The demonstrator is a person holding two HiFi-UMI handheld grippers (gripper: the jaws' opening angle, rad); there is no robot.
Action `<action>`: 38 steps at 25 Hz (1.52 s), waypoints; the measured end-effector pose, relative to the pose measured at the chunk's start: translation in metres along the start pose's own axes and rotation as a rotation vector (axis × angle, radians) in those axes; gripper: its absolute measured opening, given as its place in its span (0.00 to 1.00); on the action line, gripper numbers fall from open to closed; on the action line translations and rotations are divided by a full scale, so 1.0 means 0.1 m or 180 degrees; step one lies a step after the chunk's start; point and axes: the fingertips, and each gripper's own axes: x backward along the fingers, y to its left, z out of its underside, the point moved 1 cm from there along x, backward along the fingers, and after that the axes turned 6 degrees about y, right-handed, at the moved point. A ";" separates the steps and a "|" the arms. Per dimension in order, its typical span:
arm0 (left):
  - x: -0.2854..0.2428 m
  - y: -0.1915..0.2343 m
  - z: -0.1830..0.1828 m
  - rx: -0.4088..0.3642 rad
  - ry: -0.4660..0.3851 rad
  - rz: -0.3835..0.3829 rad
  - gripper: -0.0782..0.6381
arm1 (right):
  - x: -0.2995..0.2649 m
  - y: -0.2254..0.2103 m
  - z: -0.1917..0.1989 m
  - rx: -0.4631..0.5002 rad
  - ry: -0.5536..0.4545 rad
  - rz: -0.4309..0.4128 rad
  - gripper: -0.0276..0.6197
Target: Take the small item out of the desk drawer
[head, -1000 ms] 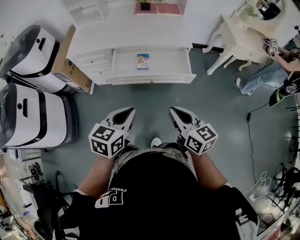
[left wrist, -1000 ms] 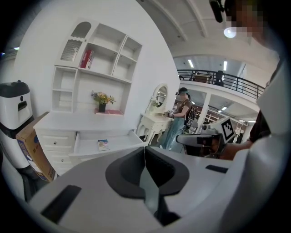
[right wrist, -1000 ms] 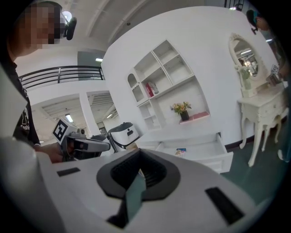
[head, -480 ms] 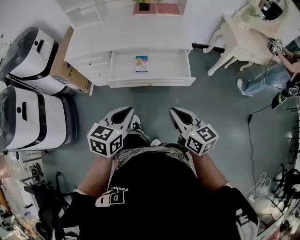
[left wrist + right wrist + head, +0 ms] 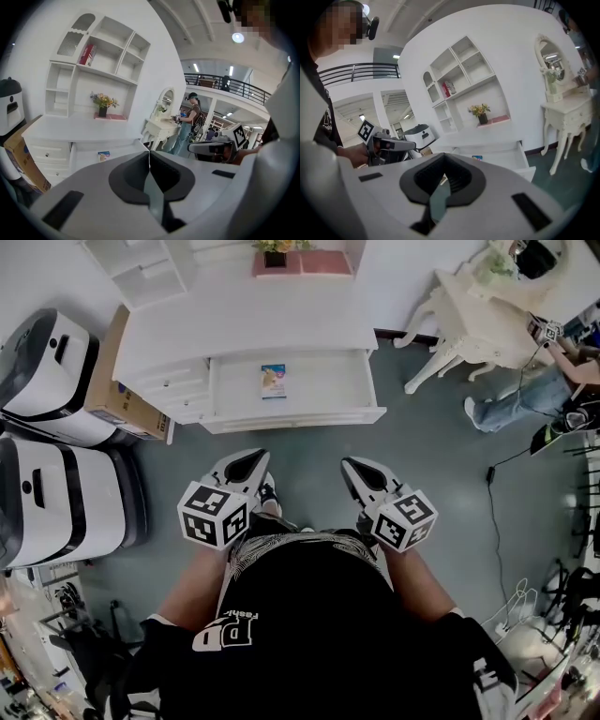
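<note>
The small flat packet with blue and pale print point(image 5: 273, 381) is lying inside the open white drawer point(image 5: 300, 418), towards its left half and clear of the front rim. The drawer is sticking out from the front of the long white desk point(image 5: 244, 320), which is standing against the wall. In the left gripper view the packet point(image 5: 103, 155) is showing just past the claw tips, and in the right gripper view it point(image 5: 477, 158) is sitting on the drawer bottom.

The person is holding both claws side by side over the grey-green floor point(image 5: 441, 474), pointing towards the drawer and well apart from it. The left claw point(image 5: 246, 461) is keeping its jaws pressed together with nothing between them, the tips meeting in one thin line point(image 5: 149, 153). The right claw point(image 5: 357, 467) is likewise pressed together and carrying nothing point(image 5: 444, 176).

A brown cardboard box point(image 5: 117, 381) is leaning against the desk's left end. A small pot of flowers point(image 5: 274, 257) is standing at the back of the desk. To the right, another person in jeans point(image 5: 525, 395) is standing at a white dressing table with curved legs point(image 5: 478, 320).
</note>
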 end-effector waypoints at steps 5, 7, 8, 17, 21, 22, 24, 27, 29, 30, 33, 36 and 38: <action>-0.10 0.40 -0.19 0.0033 0.0006 -0.0053 0.13 | -0.38 -0.04 -0.18 0.0052 0.0124 -0.0047 0.06; -0.16 0.58 -0.24 0.0056 0.0037 -0.0075 0.13 | -0.55 -0.07 -0.25 0.0066 0.0188 -0.0061 0.06; -0.19 0.67 -0.27 0.0063 0.0058 -0.0082 0.13 | -0.65 -0.10 -0.28 0.0064 0.0218 -0.0065 0.06; -0.50 1.39 -0.47 0.0063 0.0262 -0.0024 0.13 | -1.36 -0.31 -0.55 -0.0031 0.0432 0.0028 0.06; -0.61 1.75 -0.59 0.0011 0.0300 -0.0026 0.13 | -1.70 -0.38 -0.63 -0.0044 0.0500 0.0073 0.06; -0.63 1.83 -0.62 0.0007 0.0305 -0.0027 0.13 | -1.78 -0.40 -0.64 -0.0048 0.0527 0.0095 0.06; -0.69 1.97 -0.67 -0.0005 0.0325 -0.0012 0.13 | -1.91 -0.47 -0.63 -0.0066 0.0585 0.0163 0.06; -0.78 2.13 -0.73 -0.0046 0.0384 0.0044 0.13 | -2.07 -0.56 -0.63 -0.0117 0.0631 0.0267 0.06; -0.82 2.22 -0.76 -0.0072 0.0419 0.0090 0.13 | -2.16 -0.59 -0.65 -0.0140 0.0639 0.0311 0.06; -0.85 2.26 -0.78 -0.0084 0.0439 0.0117 0.13 | -2.20 -0.61 -0.66 -0.0154 0.0643 0.0337 0.06; -0.94 2.32 -0.79 -0.0134 0.0518 0.0216 0.13 | -2.29 -0.71 -0.69 -0.0207 0.0638 0.0465 0.06; -1.00 2.36 -0.80 -0.0216 0.0560 0.0273 0.13 | -2.31 -0.74 -0.77 -0.0222 0.0584 0.0545 0.06; -1.03 2.39 -0.80 -0.0221 0.0568 0.0275 0.13 | -2.31 -0.75 -0.80 -0.0207 0.0574 0.0559 0.06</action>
